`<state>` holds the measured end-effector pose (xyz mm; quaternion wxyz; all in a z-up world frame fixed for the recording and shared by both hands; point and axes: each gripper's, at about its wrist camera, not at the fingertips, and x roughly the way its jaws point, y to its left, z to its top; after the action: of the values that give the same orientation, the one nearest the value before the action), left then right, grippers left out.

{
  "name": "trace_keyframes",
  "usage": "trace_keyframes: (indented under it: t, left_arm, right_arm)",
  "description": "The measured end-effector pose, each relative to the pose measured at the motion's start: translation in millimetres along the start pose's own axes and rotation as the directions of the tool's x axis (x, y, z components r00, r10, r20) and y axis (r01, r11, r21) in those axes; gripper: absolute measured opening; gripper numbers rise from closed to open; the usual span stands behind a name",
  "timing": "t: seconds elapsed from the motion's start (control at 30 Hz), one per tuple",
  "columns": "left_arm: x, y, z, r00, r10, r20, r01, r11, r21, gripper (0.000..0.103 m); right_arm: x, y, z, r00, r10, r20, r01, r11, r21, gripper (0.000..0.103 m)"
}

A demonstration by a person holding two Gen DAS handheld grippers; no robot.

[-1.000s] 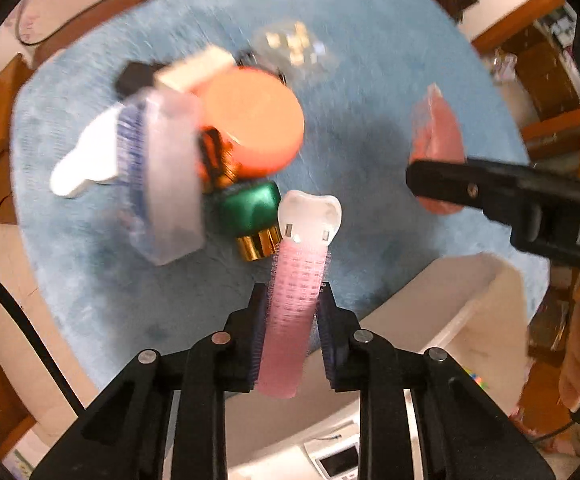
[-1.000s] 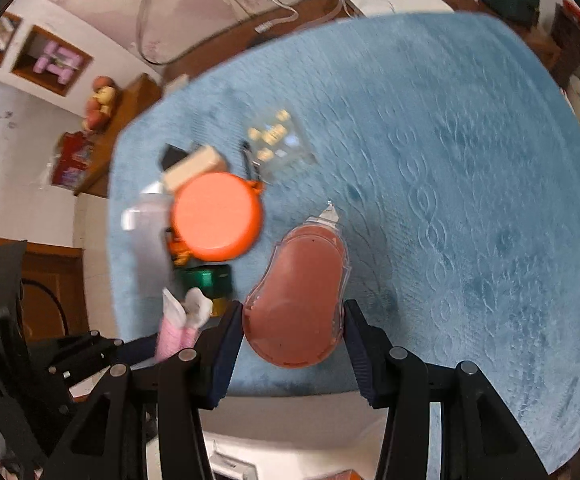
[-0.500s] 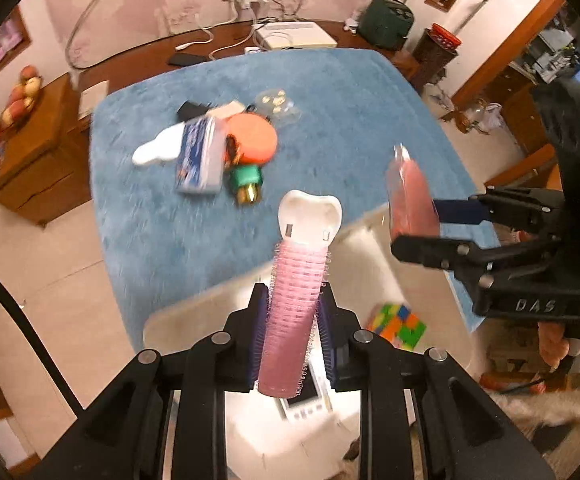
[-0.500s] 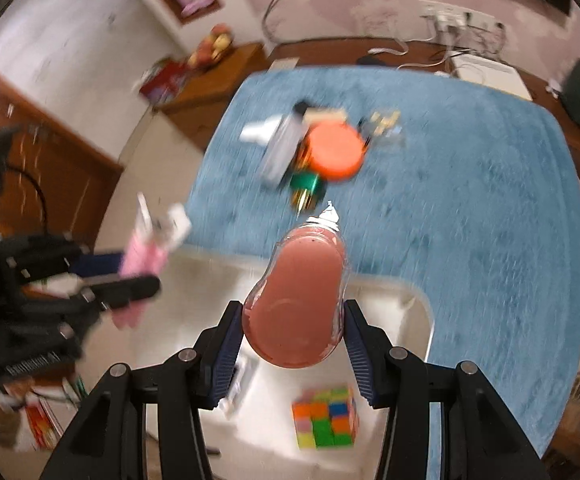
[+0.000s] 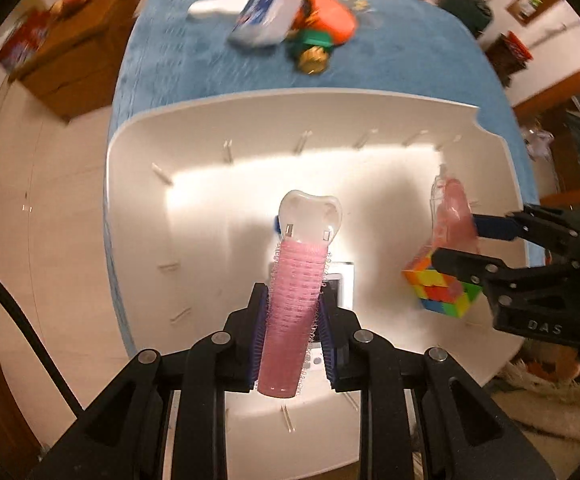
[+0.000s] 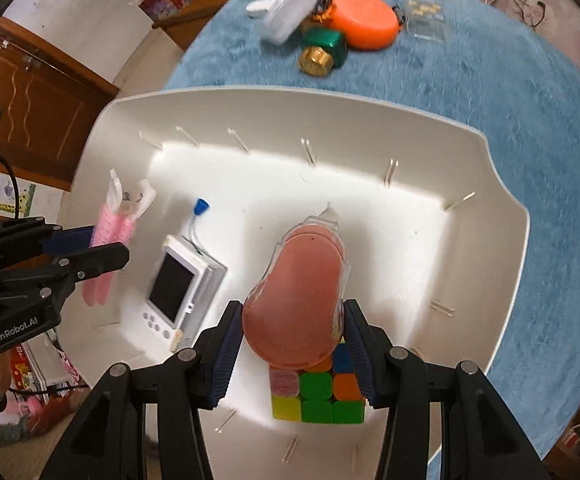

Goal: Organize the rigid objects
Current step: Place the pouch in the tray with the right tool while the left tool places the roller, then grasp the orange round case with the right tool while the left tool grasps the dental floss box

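My left gripper (image 5: 292, 320) is shut on a pink hair roller with a white clip end (image 5: 296, 300) and holds it above the white bin (image 5: 249, 120). It also shows in the right wrist view (image 6: 109, 232). My right gripper (image 6: 290, 328) is shut on a clear pink case (image 6: 296, 288), held over the bin above a colour cube (image 6: 318, 396). The case also shows in the left wrist view (image 5: 452, 216). In the bin lie a small white device with a screen (image 6: 177, 284) and the cube (image 5: 442, 286).
On the blue cloth (image 6: 490, 92) beyond the bin lie an orange lid (image 6: 364, 20), a green and gold bottle (image 6: 322, 50), a clear box (image 6: 296, 8), a white piece (image 5: 213, 4) and a small clear packet (image 6: 426, 16). Wooden furniture stands at the left.
Both grippers have moved back from the pile on the cloth to over the white bin and lower into it, each still holding its object.
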<state>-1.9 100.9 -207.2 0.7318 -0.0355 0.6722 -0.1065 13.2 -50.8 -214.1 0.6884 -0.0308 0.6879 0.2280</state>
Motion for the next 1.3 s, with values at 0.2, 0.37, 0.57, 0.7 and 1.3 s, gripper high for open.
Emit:
trace_keyframes:
  t: [0.2, 0.37, 0.57, 0.7, 1.3]
  left_arm:
    - [7.7, 0.1, -2.3, 0.999, 0.037, 0.007, -0.037, 0.998, -0.047, 0.03]
    - [-0.6, -4.2, -2.4, 0.994, 0.097, 0.044, -0.094, 0.993, -0.068, 0.084]
    - [-23.6, -18.6, -1.2, 0.987, 0.119, 0.109, -0.117, 0.993, -0.03, 0.084]
    - [-37.5, -25.1, 0.8, 0.982, 0.125, 0.14, -0.124, 0.992, -0.013, 0.084]
    - [-80.7, -15.7, 39.3, 0.964, 0.107, 0.245, -0.105, 0.994, -0.019, 0.084]
  right_arm:
    - [-8.0, -5.4, -7.6, 0.999, 0.032, 0.043, -0.033, 0.999, 0.021, 0.07]
    - [-27.8, -7.7, -16.5, 0.994, 0.033, 0.102, -0.035, 0.999, 0.022, 0.071]
    - [-56.8, -10.6, -25.7, 0.983, 0.026, 0.182, -0.03, 0.999, 0.023, 0.071]
    - [-71.0, -5.6, -22.9, 0.975, 0.014, 0.222, -0.018, 1.0, 0.018, 0.071]
    - [-86.0, -11.4, -10.4, 0.965, 0.031, 0.261, -0.048, 0.997, 0.058, 0.071]
